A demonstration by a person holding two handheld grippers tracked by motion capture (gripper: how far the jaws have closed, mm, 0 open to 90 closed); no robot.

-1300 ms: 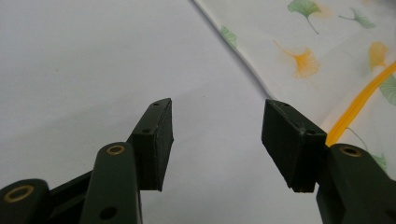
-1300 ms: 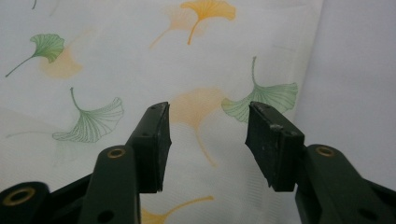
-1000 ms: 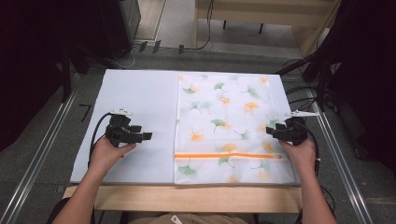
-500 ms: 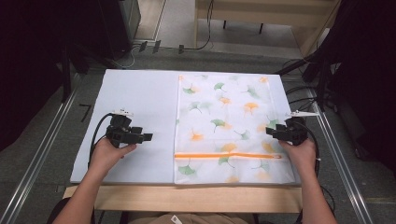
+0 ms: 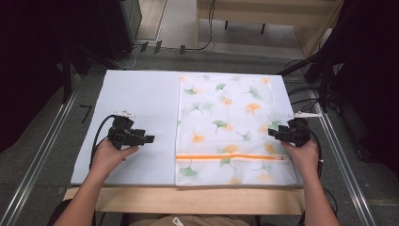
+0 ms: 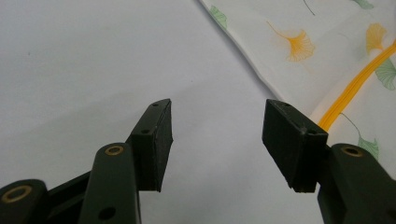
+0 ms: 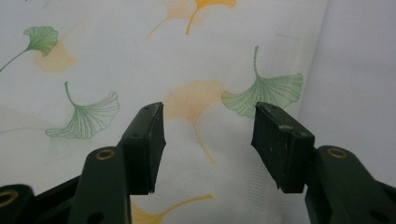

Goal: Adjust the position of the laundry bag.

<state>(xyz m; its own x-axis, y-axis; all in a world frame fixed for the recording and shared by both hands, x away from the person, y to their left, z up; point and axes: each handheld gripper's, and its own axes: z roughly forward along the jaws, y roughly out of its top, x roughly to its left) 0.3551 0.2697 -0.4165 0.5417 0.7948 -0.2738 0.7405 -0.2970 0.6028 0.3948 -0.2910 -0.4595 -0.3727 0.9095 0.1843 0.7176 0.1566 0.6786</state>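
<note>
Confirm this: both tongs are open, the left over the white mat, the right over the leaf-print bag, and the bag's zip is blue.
Wrong on the zip: it is orange, as the high view shows. The rest stands: left tongs open over the white mat, right tongs open over the leaf-print bag.

A lab or recording workspace, not a home. A wooden table [image 5: 188, 200] carries a plain white board [image 5: 136, 103] as its work surface. Metal rails [image 5: 42, 155] run along both sides over a grey floor [image 5: 37, 136]. Black curtains [image 5: 362, 70] close off the sides, loose cables [image 5: 202, 44] trail across the floor behind, and a wooden bench frame [image 5: 263, 16] stands beyond.
</note>
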